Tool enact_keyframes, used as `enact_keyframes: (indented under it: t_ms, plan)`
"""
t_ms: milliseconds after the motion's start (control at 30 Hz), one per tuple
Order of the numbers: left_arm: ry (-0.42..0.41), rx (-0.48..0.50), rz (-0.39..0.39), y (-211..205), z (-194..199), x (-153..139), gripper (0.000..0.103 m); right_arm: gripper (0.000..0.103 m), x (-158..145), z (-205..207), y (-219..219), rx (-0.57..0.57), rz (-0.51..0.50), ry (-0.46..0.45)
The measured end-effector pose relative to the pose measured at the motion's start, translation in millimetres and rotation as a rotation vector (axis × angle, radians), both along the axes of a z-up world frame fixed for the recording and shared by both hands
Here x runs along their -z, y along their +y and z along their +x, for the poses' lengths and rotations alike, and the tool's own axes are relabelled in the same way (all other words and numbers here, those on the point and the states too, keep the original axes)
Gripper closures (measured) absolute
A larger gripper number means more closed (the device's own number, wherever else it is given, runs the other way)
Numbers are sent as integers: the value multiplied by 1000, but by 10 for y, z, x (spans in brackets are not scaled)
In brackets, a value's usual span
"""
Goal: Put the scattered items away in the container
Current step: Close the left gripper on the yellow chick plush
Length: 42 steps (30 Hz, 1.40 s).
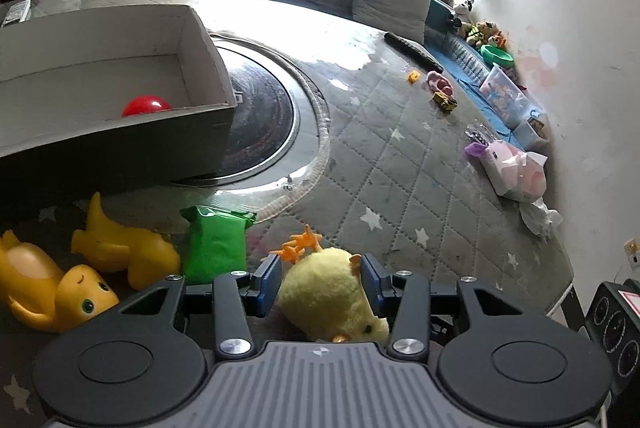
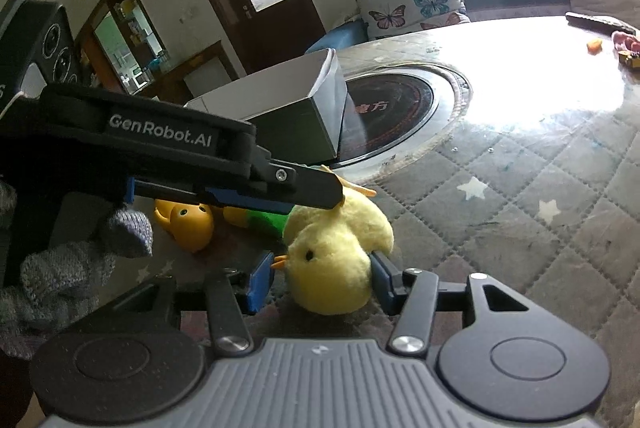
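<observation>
A yellow plush chick (image 1: pixel 324 292) lies on the quilted grey cover, its orange feet pointing away. My left gripper (image 1: pixel 320 272) has both blue pads against the chick's body. From the right wrist view, the left gripper's upper finger (image 2: pixel 312 188) rests on top of the chick (image 2: pixel 332 256). My right gripper (image 2: pixel 320 280) straddles the chick's head: the right pad touches it, and a slim gap shows at the left pad beside the beak. The open cardboard box (image 1: pixel 192 28) stands at the back left with a red ball (image 1: pixel 146 106) inside.
Two yellow rubber toys (image 1: pixel 124 248) (image 1: pixel 48 292) and a green packet (image 1: pixel 216 244) lie left of the chick. A round dark glass inset (image 1: pixel 264 108) sits beside the box. Small toys (image 1: pixel 446 102) and a pink bag (image 1: pixel 516 168) are far right. A gloved hand (image 2: pixel 60 276) holds the left gripper.
</observation>
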<state>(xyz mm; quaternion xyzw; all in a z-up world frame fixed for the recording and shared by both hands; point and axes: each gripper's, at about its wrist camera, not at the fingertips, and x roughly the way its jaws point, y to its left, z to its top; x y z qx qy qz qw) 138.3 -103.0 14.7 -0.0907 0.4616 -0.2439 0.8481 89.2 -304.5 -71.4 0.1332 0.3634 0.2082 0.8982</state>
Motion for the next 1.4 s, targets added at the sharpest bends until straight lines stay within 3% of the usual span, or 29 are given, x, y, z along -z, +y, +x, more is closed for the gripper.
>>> enact_keyframes:
  t_ms: [600,867,1167,1400]
  plan:
    - [-25,13,9,-24,6,-50,57,50,52,19,-30,22,71,32]
    - [10,20,-22,3,35,18,55,50,97,39,-33,38,94,52]
    - [-34,16,-13,30,4,-98,57,48,173,98,-123,62,191,102]
    - [-16,18,13,-6,60,-10,57,49,189,123,-58,68,187,95]
